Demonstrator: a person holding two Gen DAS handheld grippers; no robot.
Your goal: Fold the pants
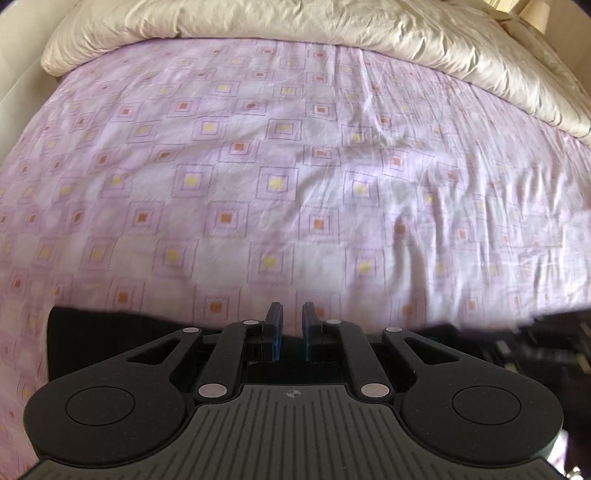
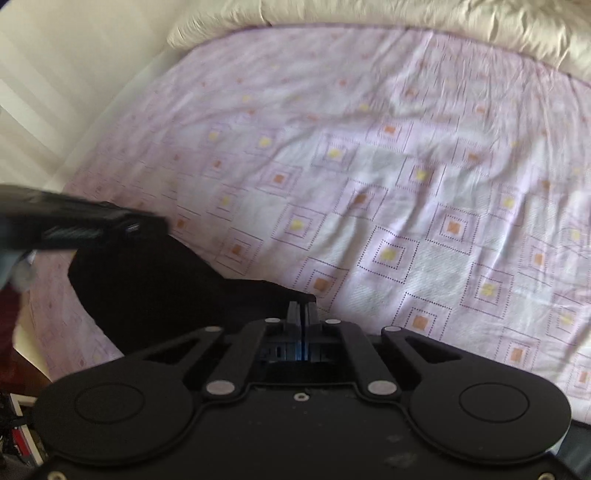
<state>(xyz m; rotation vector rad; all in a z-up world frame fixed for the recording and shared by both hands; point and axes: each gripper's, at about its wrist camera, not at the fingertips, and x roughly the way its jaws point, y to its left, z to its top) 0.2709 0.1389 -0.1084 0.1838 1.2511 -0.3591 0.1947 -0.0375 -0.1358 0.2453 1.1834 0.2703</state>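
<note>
the black pants (image 2: 155, 295) lie at the near edge of a bed, on a lilac sheet (image 1: 295, 184) printed with small yellow and orange squares. a cream duvet (image 1: 332, 33) is bunched along the far side of the bed.

in the right wrist view the right gripper (image 2: 303, 314) points steeply down at the near edge of the pants. its 2 fingers are pressed together with no gap between the pads, right at the edge of the dark cloth; whether a fold of the pants is pinched between them cannot be told, since the fabric and the fingers are both black. the pants spread from there to the left, towards the side of the bed.

in the left wrist view the left gripper (image 1: 292, 321) also points down, with its 2 fingers (image 1: 275, 317) nearly closed, a narrow slot left between the blue pads. the sheet shows through the upper part of that slot, so it is unclear whether any cloth is caught lower down. the pants sit dark just below and to the left of the fingers.

the left gripper's body shows blurred at the left of the right wrist view, above the pants.
</note>
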